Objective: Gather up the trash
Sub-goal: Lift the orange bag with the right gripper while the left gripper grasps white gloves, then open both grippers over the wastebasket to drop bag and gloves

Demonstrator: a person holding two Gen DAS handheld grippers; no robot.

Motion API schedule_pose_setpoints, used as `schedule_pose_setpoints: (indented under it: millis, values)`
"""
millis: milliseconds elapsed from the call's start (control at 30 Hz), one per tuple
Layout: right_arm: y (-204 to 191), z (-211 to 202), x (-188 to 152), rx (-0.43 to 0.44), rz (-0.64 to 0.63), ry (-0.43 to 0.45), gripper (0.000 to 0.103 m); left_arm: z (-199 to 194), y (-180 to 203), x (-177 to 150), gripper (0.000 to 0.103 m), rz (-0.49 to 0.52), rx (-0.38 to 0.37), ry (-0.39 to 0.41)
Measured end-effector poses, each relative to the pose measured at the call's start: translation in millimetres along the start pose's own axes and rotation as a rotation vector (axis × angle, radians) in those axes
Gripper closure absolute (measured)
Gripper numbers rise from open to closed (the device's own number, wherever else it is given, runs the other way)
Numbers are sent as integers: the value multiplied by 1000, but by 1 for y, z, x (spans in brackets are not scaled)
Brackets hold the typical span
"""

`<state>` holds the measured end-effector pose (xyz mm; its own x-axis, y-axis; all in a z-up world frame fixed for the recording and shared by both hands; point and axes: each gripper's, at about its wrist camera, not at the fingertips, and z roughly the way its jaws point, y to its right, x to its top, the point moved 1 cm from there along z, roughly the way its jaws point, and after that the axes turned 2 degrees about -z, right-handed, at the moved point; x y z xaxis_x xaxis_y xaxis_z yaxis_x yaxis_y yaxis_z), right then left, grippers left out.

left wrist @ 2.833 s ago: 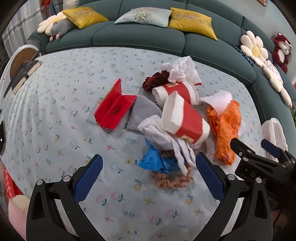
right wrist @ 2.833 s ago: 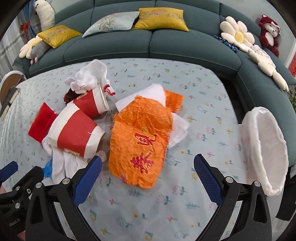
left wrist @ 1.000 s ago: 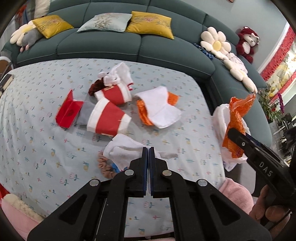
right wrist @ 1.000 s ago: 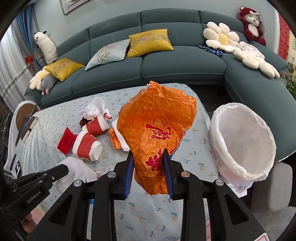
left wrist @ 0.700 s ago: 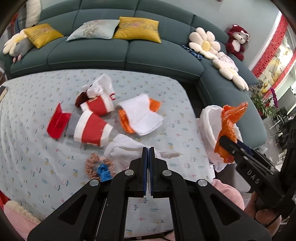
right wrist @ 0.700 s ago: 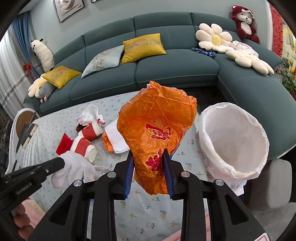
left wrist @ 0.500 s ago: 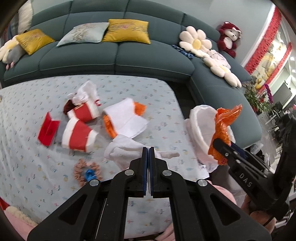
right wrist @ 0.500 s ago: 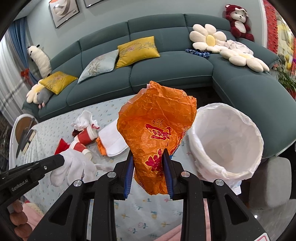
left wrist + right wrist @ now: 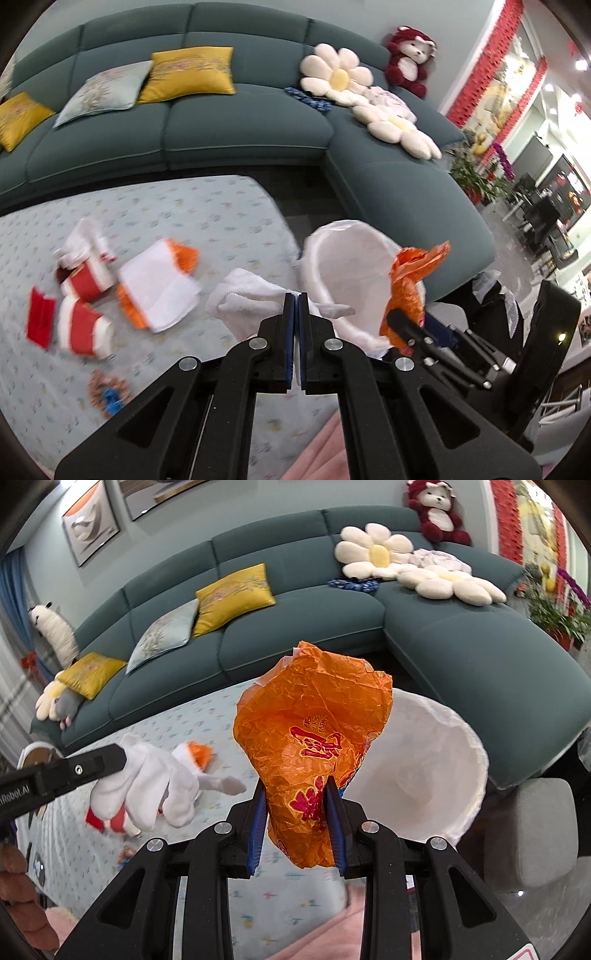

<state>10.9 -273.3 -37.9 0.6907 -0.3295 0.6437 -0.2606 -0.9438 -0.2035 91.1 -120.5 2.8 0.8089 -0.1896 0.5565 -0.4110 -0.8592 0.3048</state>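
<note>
My right gripper [image 9: 297, 794] is shut on a crumpled orange bag [image 9: 314, 738] with red print, held up just left of a bin lined with a white bag [image 9: 417, 771]. In the left wrist view the same orange bag [image 9: 413, 273] hangs over the bin's [image 9: 347, 266] near right rim. My left gripper [image 9: 296, 306] is shut on a white glove [image 9: 251, 302] that dangles above the table's right edge, left of the bin. The glove [image 9: 155, 779] also shows in the right wrist view, under the left gripper's arm.
On the flowered tablecloth [image 9: 207, 218] lie two red-and-white paper cups [image 9: 81, 328], a red box [image 9: 38, 321], a white-and-orange wrapper [image 9: 159, 280], white tissue [image 9: 85, 236] and a brown ring with a blue scrap [image 9: 109, 395]. A teal sofa [image 9: 240, 122] curves behind.
Both grippers have swung right, away from the trash pile toward the bin, each keeping its hold. The bin now looms larger and closer in both views.
</note>
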Motion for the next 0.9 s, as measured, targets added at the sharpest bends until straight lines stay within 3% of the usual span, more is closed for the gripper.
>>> schedule_pose_setpoints:
  millis: [433,733,767,800,867,900]
  values:
    - [75,22,15,-75,79,-23,75,67,83,27,101,101,-73,-37]
    - [90,45,18,-102,74,-58,73,106,101,39,99,79,-110,-94]
    - [91,47,19,-102,75,-60,70,107,100,41,90,70,-115,-94]
    - [91,49,20,-106,76,-60,69,108,100,42,74,64,-118,-94]
    - [91,51,21,-108,78,-60,69,106,98,44,56,49,-106,-69]
    - [92,53,23,-109,79,-57,69,103,97,44,53,49,-99,-52]
